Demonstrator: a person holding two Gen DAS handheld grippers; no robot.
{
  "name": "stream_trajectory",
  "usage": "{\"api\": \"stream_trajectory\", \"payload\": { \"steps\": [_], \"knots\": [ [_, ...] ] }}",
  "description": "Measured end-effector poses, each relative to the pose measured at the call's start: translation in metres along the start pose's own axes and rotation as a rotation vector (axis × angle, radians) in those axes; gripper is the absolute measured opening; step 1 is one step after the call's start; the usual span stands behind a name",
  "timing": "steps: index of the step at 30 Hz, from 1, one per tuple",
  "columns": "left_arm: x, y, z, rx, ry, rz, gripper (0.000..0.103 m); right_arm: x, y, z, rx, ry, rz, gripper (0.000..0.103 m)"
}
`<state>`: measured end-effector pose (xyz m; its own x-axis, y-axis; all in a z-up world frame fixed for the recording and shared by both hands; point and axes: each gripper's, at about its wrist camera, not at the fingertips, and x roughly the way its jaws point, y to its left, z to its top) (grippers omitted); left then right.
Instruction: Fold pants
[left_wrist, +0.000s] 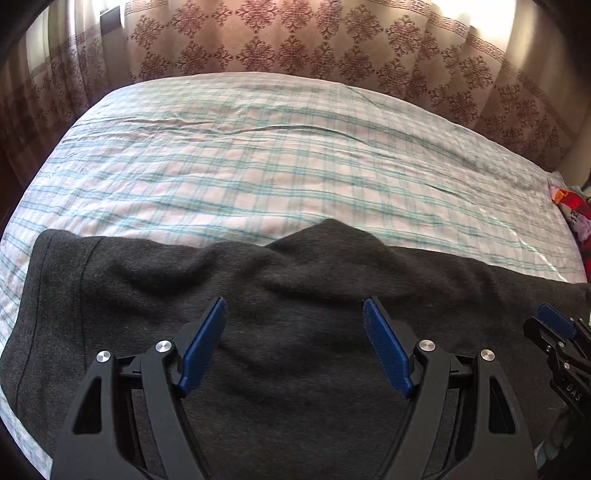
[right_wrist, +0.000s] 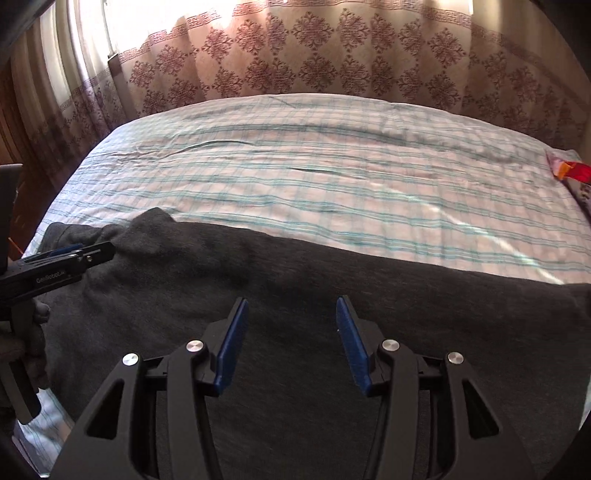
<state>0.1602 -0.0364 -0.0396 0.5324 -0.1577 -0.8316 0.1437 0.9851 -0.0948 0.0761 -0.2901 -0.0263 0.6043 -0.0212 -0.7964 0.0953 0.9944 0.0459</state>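
Note:
Dark grey pants (left_wrist: 288, 280) lie spread across the near part of the bed, with a raised peak of cloth at their far edge; they also fill the lower half of the right wrist view (right_wrist: 295, 280). My left gripper (left_wrist: 295, 306) is open and empty, hovering above the pants. My right gripper (right_wrist: 291, 306) is open and empty, above the pants further right. The right gripper shows at the right edge of the left wrist view (left_wrist: 557, 325). The left gripper shows at the left edge of the right wrist view (right_wrist: 74, 254), near the cloth peak.
The bed has a white sheet with teal checks (left_wrist: 280, 158), wrinkled, stretching away beyond the pants. Patterned brown curtains (left_wrist: 295, 40) hang behind it. Colourful cloth (left_wrist: 569, 203) lies at the bed's right edge, also seen in the right wrist view (right_wrist: 569, 170).

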Motion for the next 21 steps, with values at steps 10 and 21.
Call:
{"api": "stream_trajectory", "payload": {
  "steps": [10,21],
  "knots": [
    [0.022,-0.063,-0.034,0.108,0.076,-0.002,0.078,0.016,-0.143,-0.013,0.184,0.022,-0.192,0.05],
    [0.0,-0.101,-0.038,0.202,0.055,0.018,0.078,-0.052,-0.156,-0.049,0.153,-0.042,-0.162,0.052]
  ]
}}
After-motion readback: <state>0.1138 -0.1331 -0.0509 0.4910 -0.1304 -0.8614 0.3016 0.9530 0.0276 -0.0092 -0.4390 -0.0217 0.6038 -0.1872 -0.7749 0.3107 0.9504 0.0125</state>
